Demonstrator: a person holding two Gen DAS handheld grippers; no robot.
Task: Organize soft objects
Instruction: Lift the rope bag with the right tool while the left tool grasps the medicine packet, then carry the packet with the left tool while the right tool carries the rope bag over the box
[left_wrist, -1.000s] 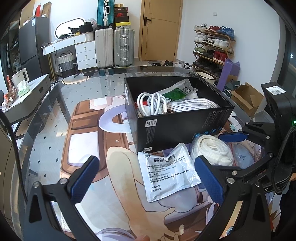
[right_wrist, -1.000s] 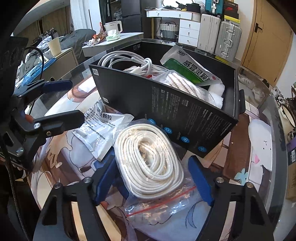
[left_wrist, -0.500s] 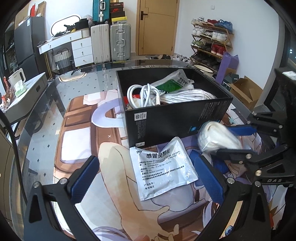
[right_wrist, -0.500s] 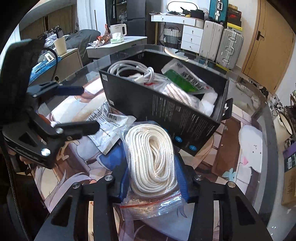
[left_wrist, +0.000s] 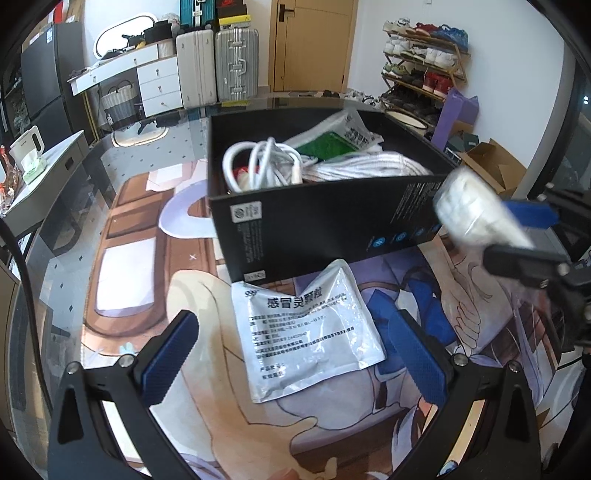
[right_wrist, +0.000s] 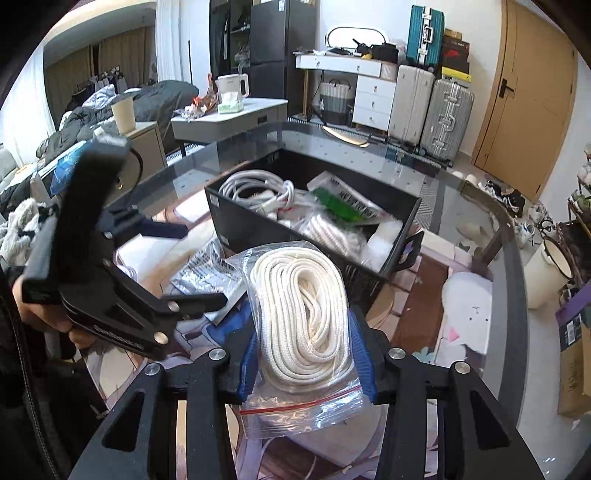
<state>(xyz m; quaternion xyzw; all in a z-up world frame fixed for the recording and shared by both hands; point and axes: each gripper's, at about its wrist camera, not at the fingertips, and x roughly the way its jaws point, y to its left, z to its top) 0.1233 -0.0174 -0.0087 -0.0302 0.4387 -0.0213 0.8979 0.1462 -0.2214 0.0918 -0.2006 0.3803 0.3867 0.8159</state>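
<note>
Right wrist view shows the right gripper (right_wrist: 306, 354) clamped on the bagged rope coil (right_wrist: 301, 314), just short of the black box (right_wrist: 280, 236); carry it clear over the near wall before releasing.

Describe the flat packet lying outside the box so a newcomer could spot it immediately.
Find the open black box on the illustrated table mat. Flat on the mat against its near wall lies a silvery-white foil sachet with dark printed text; unlike the bagged rope, it is ungripped.
</note>
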